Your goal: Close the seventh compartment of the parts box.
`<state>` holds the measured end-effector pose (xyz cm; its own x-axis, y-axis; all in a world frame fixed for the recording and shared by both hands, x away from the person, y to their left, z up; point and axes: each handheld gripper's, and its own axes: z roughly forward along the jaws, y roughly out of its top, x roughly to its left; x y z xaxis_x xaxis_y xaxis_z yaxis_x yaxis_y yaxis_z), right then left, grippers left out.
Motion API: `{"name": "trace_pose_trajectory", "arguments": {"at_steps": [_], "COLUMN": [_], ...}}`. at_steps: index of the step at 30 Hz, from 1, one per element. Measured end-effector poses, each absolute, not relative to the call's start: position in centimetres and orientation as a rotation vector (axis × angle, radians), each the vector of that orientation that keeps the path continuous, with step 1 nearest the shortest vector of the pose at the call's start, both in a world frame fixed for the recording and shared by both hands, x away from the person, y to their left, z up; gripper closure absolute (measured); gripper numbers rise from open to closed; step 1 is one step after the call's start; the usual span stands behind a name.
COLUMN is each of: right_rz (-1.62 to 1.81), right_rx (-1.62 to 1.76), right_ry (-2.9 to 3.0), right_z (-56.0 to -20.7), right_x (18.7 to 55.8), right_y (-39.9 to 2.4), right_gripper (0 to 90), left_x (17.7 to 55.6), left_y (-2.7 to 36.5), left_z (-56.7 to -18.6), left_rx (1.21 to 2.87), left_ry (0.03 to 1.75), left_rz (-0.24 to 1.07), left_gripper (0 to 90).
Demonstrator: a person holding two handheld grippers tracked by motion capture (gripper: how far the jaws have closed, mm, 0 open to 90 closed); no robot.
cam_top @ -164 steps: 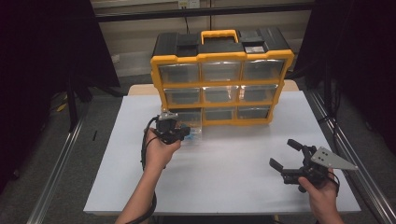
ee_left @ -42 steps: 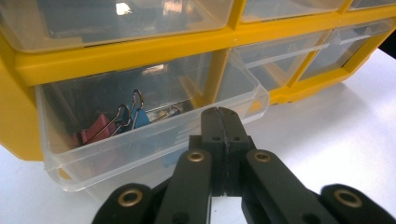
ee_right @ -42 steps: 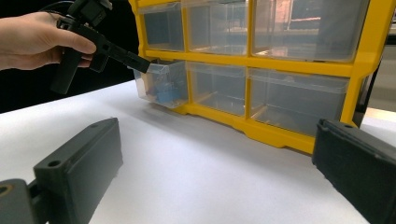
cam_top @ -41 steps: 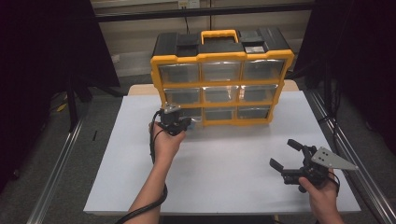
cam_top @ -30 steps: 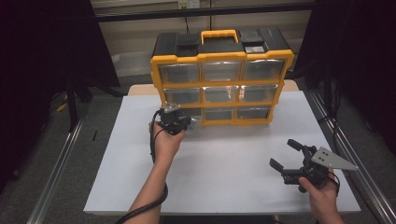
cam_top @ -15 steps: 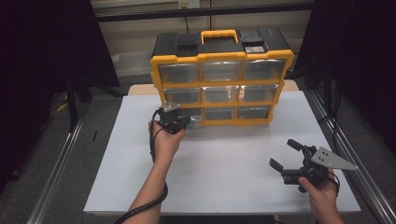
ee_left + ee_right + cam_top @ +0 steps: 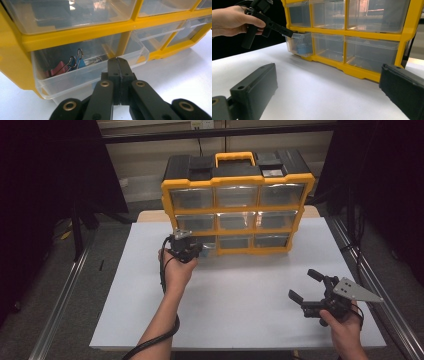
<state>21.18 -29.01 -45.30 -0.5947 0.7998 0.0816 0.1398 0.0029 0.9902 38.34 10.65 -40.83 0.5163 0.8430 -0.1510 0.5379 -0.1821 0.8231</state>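
- Left gripper: held at the bottom-left drawer of the yellow parts organizer. Fingers clenched together, tips at the drawer's front lip; whether they pinch the lip or only press on it I cannot tell.
- Drawer: clear plastic, pulled out a little from its slot, the other drawers flush. Binder clips lie inside, pink and blue, wire handles up.
- Organizer: upright at the far side of the white tabletop, carry handle on top.
- Right gripper: low over the tabletop, well apart from the organizer, fingers released and spread wide, holding nothing.
- Judgement: step in hand is working the drawer, opening or closing unclear. If opening, the next move calls for a straight pull toward the person, then a reach for the clips.
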Motion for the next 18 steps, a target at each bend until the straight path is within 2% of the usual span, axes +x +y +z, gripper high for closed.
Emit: {"name": "trace_pose_trajectory", "arguments": {"at_steps": [18], "right_rz": [1.639], "right_rx": [0.965], "right_ry": [1.764], "right_z": [-45.31], "right_x": [21.2], "right_y": [-29.03], "right_gripper": [1.6], "left_x": [38.63], "left_y": [10.45], "left_z": [-40.9], "left_rx": [1.851], "left_ry": [1.15], "left_rz": [0.444], "left_gripper": [90.0]}}
